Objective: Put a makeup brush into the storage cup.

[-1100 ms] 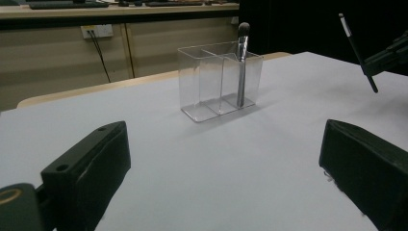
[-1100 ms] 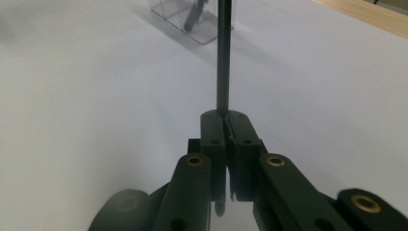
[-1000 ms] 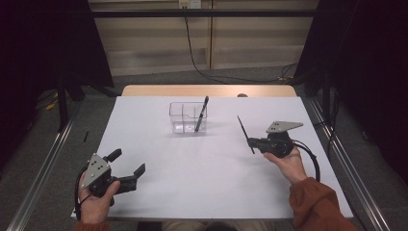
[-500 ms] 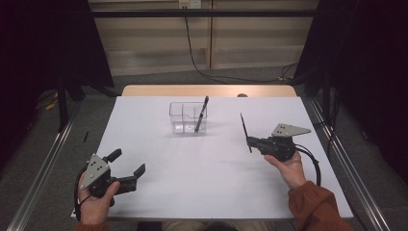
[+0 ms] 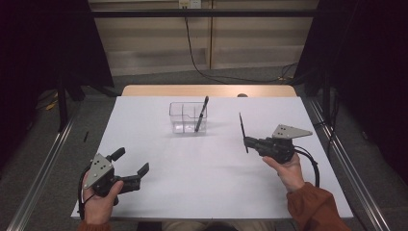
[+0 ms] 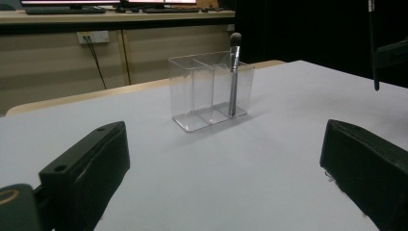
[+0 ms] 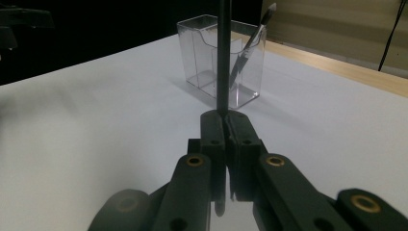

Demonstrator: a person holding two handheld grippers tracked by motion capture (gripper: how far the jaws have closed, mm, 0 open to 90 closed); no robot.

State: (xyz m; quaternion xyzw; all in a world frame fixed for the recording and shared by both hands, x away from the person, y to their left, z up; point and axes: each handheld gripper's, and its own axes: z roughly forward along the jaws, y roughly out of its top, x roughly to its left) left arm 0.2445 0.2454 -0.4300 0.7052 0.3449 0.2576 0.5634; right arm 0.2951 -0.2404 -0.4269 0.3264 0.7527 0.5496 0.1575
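The right gripper [image 5: 246, 141], right of the clear holder [image 5: 188, 117] on the white bench [image 5: 211, 183], has its jaws clamped on a thin dark brush [image 5: 242, 129] standing upright, while the left gripper [image 5: 130, 166], well nearer than the holder, rests with jaws wide apart, gripping nothing.

In the right gripper view, we lose the held stick's [image 7: 222, 57] top past the upper edge; what it is, we cannot tell.
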